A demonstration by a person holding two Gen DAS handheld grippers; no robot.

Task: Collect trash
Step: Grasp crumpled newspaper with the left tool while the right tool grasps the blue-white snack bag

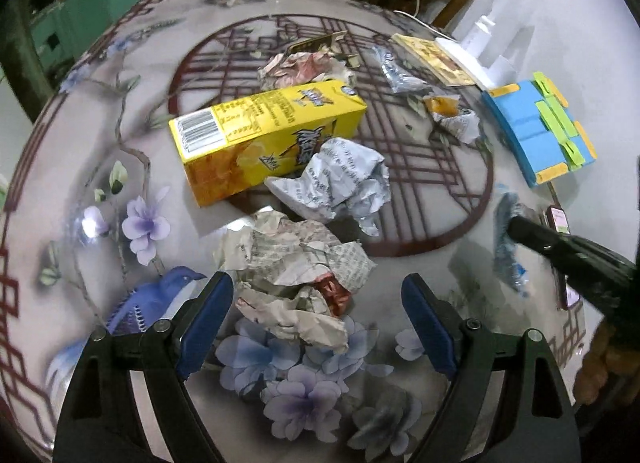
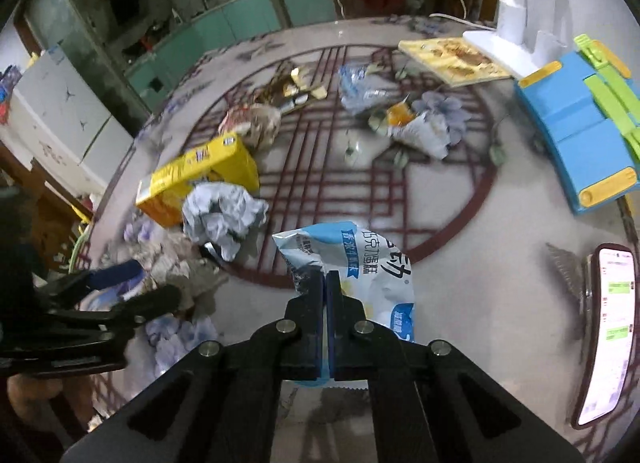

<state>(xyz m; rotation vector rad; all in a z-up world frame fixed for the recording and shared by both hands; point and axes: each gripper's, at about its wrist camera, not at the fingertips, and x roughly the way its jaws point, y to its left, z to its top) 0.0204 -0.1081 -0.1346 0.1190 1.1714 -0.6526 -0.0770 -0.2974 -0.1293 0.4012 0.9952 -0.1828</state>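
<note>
My left gripper (image 1: 316, 287) stands open just above the table, its blue pads either side of a crumpled newspaper ball (image 1: 296, 263) without pressing on it. My right gripper (image 2: 326, 283) is shut on a blue-and-white snack wrapper (image 2: 360, 259), which hangs from its tips. In the left wrist view that wrapper (image 1: 506, 239) shows at the right edge. A yellow drink carton (image 1: 264, 135) lies on its side beyond the newspaper, with a crumpled white printed paper (image 1: 340, 187) against it. More crumpled paper (image 1: 304, 67) and small wrappers (image 1: 456, 119) lie farther back.
The round table (image 1: 420, 223) has a floral cover with a red lattice circle. A blue and green plastic toy (image 1: 536, 131), a yellow book (image 1: 432, 57) and a white stand (image 1: 480, 47) sit at the back right. A lit phone (image 2: 612, 327) lies near the right edge.
</note>
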